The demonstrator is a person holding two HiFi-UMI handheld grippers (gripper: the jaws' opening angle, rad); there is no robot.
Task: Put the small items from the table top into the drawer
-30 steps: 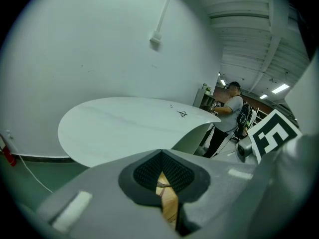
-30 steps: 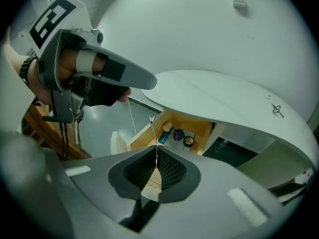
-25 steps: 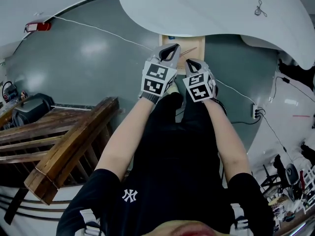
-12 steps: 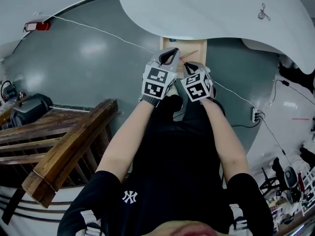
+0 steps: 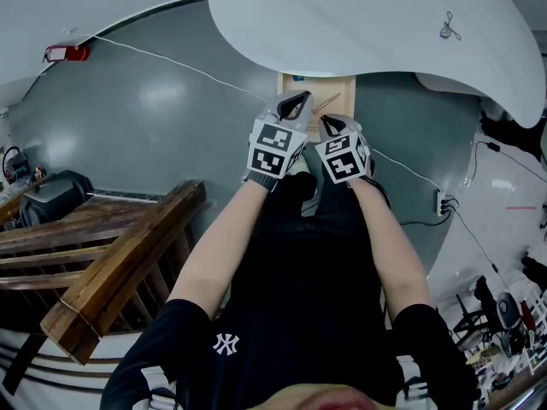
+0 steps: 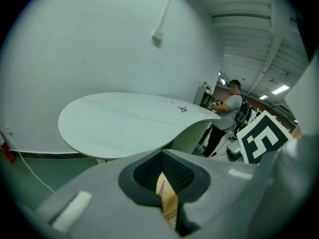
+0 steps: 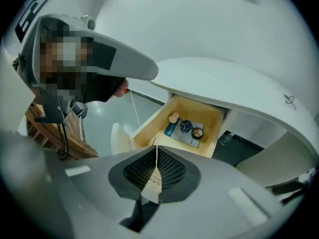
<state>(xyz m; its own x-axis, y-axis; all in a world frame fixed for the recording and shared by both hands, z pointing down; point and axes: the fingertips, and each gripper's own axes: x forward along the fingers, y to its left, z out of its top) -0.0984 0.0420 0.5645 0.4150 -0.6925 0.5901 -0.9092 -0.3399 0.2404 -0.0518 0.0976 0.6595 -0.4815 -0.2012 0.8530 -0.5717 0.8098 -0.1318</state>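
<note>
Over the open drawer beneath the white table, the left tongs and right tongs hang closed and empty, seemingly between trips. Small items lie inside, while one dark item waits on the table.

Items lie, seemingly rearward, in the drawer under the table.

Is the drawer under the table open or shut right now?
Open. The drawer sticks out from under the white table, and small things show inside it.
</note>
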